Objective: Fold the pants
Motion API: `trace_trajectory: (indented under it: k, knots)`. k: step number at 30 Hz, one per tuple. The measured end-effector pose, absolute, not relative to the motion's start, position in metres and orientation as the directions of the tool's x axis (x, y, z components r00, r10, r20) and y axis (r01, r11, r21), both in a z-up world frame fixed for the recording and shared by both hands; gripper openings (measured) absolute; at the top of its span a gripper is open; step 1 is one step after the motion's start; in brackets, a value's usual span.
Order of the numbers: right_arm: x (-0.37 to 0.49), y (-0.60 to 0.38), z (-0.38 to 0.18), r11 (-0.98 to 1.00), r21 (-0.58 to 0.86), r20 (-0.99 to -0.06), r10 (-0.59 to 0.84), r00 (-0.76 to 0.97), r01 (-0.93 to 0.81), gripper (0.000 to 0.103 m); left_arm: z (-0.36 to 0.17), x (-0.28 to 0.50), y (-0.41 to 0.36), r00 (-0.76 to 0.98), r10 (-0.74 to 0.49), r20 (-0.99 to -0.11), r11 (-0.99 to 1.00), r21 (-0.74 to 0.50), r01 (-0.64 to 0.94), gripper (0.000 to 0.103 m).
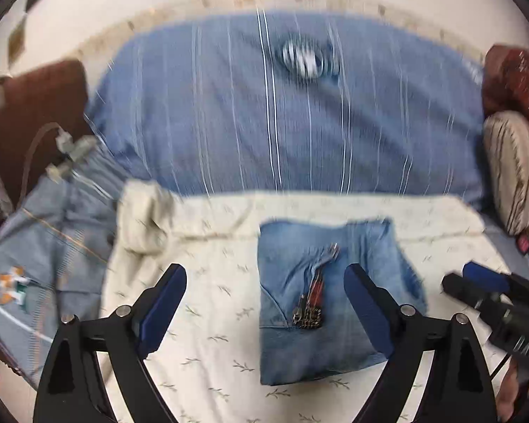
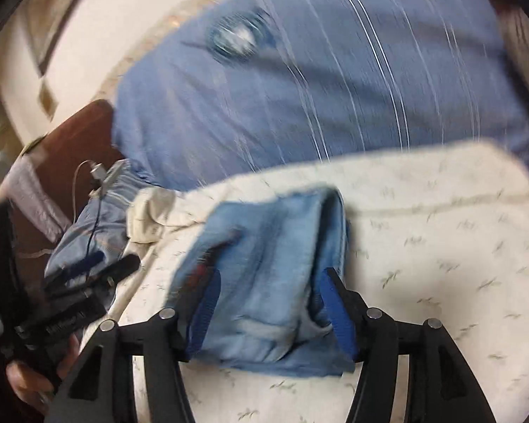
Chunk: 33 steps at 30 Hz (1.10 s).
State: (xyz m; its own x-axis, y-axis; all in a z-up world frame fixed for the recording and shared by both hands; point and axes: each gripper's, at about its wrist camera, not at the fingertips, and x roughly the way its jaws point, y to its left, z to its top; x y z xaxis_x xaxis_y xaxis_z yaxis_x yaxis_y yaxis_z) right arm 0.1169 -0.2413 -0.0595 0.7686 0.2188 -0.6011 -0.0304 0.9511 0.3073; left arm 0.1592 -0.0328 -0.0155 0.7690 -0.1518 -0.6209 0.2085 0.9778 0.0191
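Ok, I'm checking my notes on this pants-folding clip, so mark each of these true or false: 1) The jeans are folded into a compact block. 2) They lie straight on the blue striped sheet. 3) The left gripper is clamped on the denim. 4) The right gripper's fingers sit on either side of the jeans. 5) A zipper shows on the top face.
1) True: the jeans form a compact folded block.
2) False: they lie on the cream leaf-print cloth; the blue striped sheet is behind it.
3) False: the left gripper is open, gripping nothing.
4) True: the right gripper straddles the block, jaws apart.
5) True: the zipper shows on top.
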Motion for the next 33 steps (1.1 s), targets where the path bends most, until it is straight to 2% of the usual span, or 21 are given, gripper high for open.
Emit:
trace_trajectory:
  k: [12, 15, 19, 25, 33]
  knots:
    - [0.033, -0.172, 0.017, 0.981, 0.18, -0.499, 0.151, 0.853, -0.068, 0.063, 0.068, 0.082, -0.01, 0.867, -0.161, -0.471, 0.98, 0.028, 0.197, 0.092]
    - [0.021, -0.165, 0.027, 0.987, 0.15, -0.485, 0.119, 0.866, -0.051, 0.063, 0.077, 0.071, -0.005, 0.878, -0.153, -0.454, 0.983, 0.026, 0.184, 0.097]
    - [0.006, -0.158, 0.036, 0.993, 0.115, -0.459, 0.087, 0.884, -0.038, 0.063, 0.087, 0.055, -0.001, 0.901, -0.137, -0.412, 0.984, 0.048, 0.171, 0.099]
    - [-0.011, -0.15, 0.038, 0.997, 0.076, -0.436, 0.053, 0.898, -0.021, 0.063, 0.091, 0.041, 0.004, 0.898, -0.153, -0.413, 0.982, 0.039, 0.185, 0.099]
    - [-0.009, -0.144, 0.027, 0.997, 0.065, -0.462, 0.059, 0.885, -0.033, 0.063, 0.089, 0.037, 0.012, 0.893, -0.171, -0.417, 0.98, 0.02, 0.197, 0.099]
